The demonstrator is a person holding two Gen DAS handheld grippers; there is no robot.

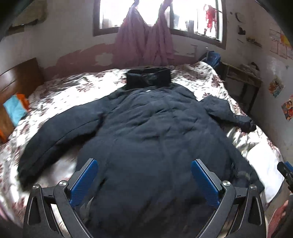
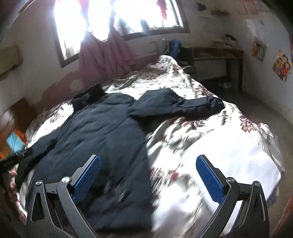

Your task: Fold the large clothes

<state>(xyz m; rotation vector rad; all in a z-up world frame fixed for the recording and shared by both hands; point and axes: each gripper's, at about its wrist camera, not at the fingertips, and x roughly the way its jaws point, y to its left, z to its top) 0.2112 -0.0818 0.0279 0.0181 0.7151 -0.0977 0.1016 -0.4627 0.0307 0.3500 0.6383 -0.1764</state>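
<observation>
Dark coat (image 1: 146, 128) spread on bed (image 1: 64, 91); both grippers — left (image 1: 143, 163), right (image 2: 148, 159) — spread, empty

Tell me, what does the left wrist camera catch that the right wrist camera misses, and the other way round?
Only the left wrist view shows the coat's whole left sleeve lying out across the quilt, and the wooden headboard more fully.

Only the right wrist view shows the floor beyond the bed, the full desk by the wall, and a hand at the left edge.

Both show the dark padded coat spread flat on the floral quilt, its collar toward the window, the pink curtains, and each view's own gripper, open and empty, the left gripper and the right gripper.
</observation>
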